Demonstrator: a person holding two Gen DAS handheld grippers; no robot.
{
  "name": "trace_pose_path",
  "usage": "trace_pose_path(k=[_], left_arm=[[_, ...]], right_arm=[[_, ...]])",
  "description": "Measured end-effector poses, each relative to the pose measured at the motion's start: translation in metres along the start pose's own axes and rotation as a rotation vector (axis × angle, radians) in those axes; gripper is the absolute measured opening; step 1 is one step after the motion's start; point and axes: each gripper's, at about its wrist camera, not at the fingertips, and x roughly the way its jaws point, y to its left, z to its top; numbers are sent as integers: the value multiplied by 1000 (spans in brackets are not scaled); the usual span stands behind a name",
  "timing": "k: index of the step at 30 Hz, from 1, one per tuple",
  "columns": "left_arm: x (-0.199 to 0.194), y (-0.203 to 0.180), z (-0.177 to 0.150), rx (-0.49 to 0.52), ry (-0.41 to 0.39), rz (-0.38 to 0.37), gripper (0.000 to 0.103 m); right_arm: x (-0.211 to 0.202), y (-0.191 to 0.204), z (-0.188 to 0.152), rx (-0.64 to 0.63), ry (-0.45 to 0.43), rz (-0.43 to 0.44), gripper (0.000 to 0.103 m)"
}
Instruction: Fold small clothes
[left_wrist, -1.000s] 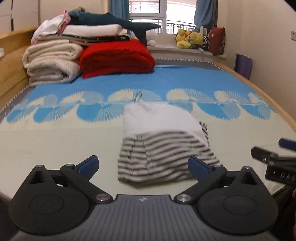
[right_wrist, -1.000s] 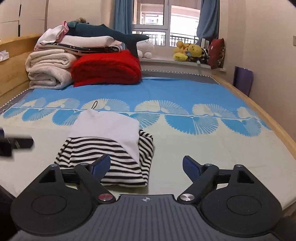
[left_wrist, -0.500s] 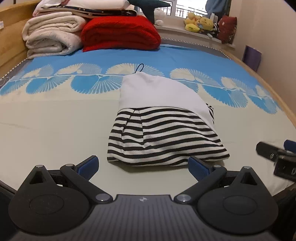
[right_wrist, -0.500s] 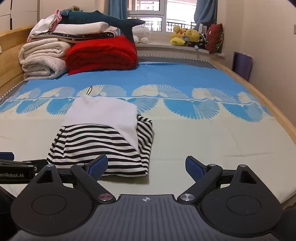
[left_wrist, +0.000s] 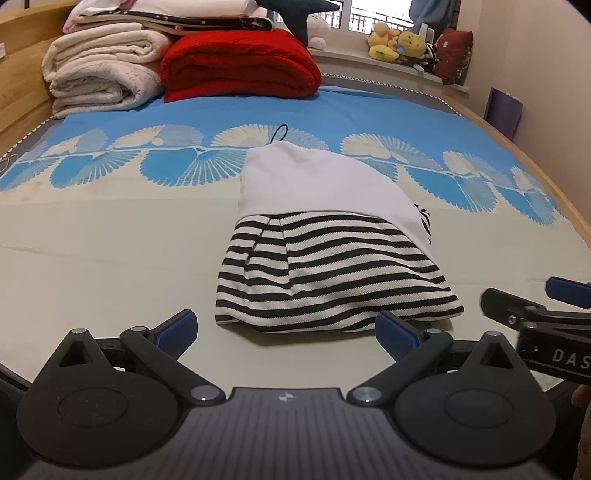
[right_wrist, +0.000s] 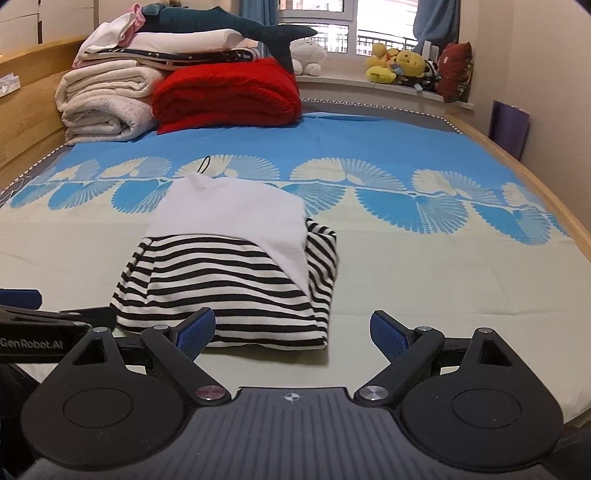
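Note:
A small garment (left_wrist: 325, 236), white on top and black-and-white striped below, lies folded on the bed; it also shows in the right wrist view (right_wrist: 236, 269). My left gripper (left_wrist: 286, 334) is open and empty, just short of the garment's near edge. My right gripper (right_wrist: 291, 332) is open and empty, in front of the garment's near right corner. The right gripper shows at the right edge of the left wrist view (left_wrist: 539, 317), and the left gripper at the left edge of the right wrist view (right_wrist: 44, 328).
Folded cream blankets (right_wrist: 103, 103) and a red blanket (right_wrist: 229, 96) are stacked at the far left of the bed, with a plush shark (right_wrist: 229, 27) on top. Stuffed toys (right_wrist: 402, 66) sit on the windowsill. The wooden bed edge (right_wrist: 546, 199) runs along the right.
Both grippers have moved forward and lower towards the garment's near edge. The garment has not moved and both grippers stay open.

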Motion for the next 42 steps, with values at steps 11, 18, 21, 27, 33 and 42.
trace_pose_path(k=[11,18,21,27,33,42], left_arm=[[3,-1,-1,7,6,-8,102],[4,-2,-2,0,19,-15,102],[5,0,-1,-13,24,-27,102],[6,-2,-2,-7,30,-20,102],[6,-2,-2,-6,31,-20,102],[7,-1,-3,-5,35,-19,102]], right_arm=[[5,7,-1,-29,14,21,91],[5,5,-2,-26,17,18,91],[7,6,-2,-26,24,14,91],[6,5,-2,-28,25,21,91],[8,4,-2,-20,36,22,91],[10,5,-3,-20,45,24,91]])
